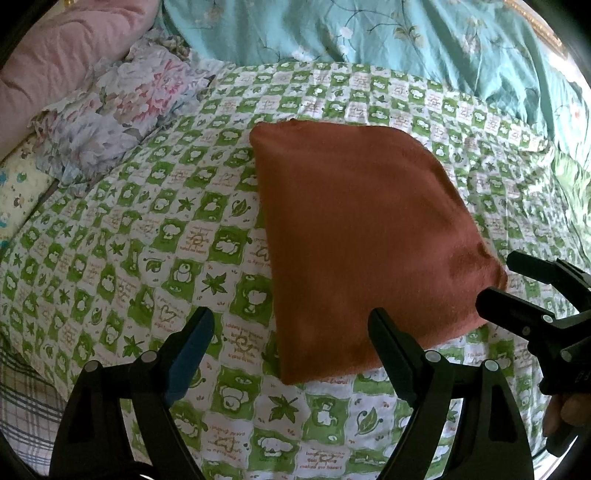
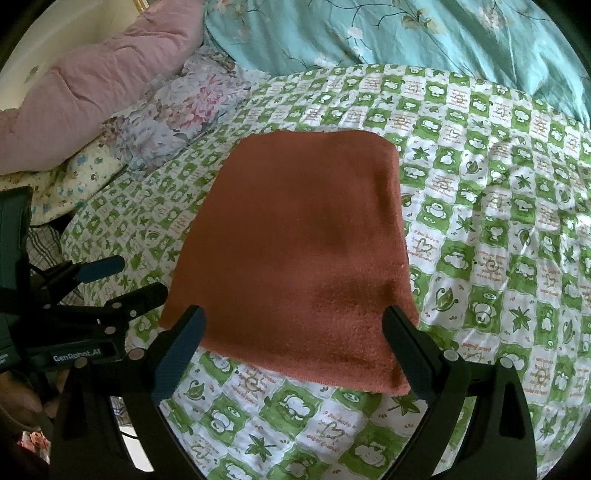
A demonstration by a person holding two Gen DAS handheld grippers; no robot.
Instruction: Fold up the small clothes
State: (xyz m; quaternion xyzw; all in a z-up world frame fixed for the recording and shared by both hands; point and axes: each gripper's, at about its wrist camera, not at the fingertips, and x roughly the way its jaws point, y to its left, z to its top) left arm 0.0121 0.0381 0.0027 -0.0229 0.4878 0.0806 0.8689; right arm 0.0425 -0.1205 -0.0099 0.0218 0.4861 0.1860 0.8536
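A rust-red cloth (image 1: 362,240) (image 2: 295,240) lies folded flat in a rough rectangle on the green-and-white checked bedsheet (image 1: 155,258) (image 2: 498,240). My left gripper (image 1: 288,321) hovers open over the cloth's near left corner, with nothing between its pads. In the right wrist view it shows as the left gripper (image 2: 136,277) just left of the cloth. My right gripper (image 2: 293,314) is open wide and straddles the cloth's near edge from above without pinching it. The left wrist view has the right gripper (image 1: 498,280) at the cloth's right corner, fingers apart.
A pink quilt (image 2: 92,92) and a floral pillow (image 2: 177,110) lie at the back left. A teal flowered duvet (image 2: 406,33) runs along the back. Plaid fabric (image 1: 26,398) shows at the bed's near left edge. A hand (image 1: 565,410) grips the right tool.
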